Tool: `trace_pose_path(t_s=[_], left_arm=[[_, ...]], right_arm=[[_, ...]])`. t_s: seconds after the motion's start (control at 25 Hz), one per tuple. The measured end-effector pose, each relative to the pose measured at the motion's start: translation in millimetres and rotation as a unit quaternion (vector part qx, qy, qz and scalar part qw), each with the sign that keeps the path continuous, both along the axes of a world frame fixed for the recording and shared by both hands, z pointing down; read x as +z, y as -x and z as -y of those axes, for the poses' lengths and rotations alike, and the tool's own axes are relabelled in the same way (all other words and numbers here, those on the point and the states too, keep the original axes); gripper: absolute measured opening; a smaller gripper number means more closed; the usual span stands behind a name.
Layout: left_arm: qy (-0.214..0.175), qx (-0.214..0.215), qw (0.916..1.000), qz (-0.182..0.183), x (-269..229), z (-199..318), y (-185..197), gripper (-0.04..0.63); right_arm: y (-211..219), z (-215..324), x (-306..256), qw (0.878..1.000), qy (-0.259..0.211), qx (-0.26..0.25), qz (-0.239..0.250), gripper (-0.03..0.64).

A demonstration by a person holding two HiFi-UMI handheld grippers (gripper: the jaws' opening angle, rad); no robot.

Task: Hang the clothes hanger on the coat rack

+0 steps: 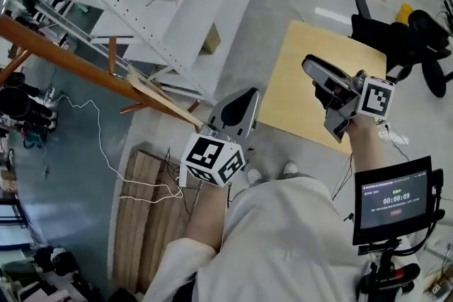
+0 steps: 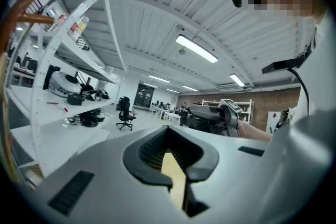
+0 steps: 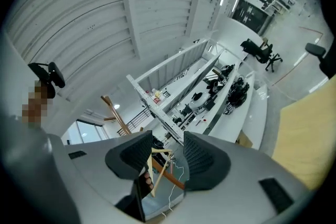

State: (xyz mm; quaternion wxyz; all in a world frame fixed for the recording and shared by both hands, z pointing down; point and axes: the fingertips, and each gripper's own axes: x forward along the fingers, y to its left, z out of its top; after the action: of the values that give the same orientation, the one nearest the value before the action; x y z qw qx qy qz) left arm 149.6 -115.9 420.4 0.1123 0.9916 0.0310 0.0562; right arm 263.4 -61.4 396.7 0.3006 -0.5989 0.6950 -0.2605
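Observation:
The pale wooden clothes hanger (image 1: 164,101) slants from the brown coat rack pole (image 1: 64,59) down to my left gripper (image 1: 233,113). In the left gripper view its jaws stand nearly together on a pale wood strip (image 2: 174,178), so it looks shut on the hanger. My right gripper (image 1: 315,71) is off to the right above a plywood board, apart from the hanger. In the right gripper view the right gripper (image 3: 168,157) is open with nothing between its jaws. Through that gap I see the hanger (image 3: 157,165), the coat rack (image 3: 116,113) and the fingers of a hand.
A white perforated shelving frame (image 1: 134,18) and white tables (image 1: 219,10) stand beyond the rack. A plywood board (image 1: 304,92) lies at the right, with black office chairs (image 1: 417,39) behind it. A wooden pallet (image 1: 141,216) and a white cable (image 1: 106,152) lie on the floor. A timer screen (image 1: 393,198) sits bottom right.

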Motion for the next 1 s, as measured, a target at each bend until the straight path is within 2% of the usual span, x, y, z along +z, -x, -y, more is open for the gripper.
trace_pose_path(t_s=[0.16,0.36,0.64,1.0], left_arm=[[0.011,0.077,0.9969,0.010,13.4,-44.0,-36.7,0.006],[0.024,0.131,0.9907,0.026,29.3,-85.6,-61.6,0.006],[0.043,0.184,0.9809,0.047,50.3,-126.5,-80.4,0.006],[0.047,0.225,0.9717,0.055,56.2,-155.9,-85.3,0.006]], right_arm=[[-11.9,-55.7,16.9,0.998,0.025,0.066,-0.001,0.192],[-13.4,-103.1,31.7,0.993,0.038,0.109,-0.002,0.192],[-5.9,-143.8,45.6,0.988,0.053,0.146,-0.002,0.190],[-2.7,-171.7,53.5,0.981,0.048,0.189,0.011,0.189]])
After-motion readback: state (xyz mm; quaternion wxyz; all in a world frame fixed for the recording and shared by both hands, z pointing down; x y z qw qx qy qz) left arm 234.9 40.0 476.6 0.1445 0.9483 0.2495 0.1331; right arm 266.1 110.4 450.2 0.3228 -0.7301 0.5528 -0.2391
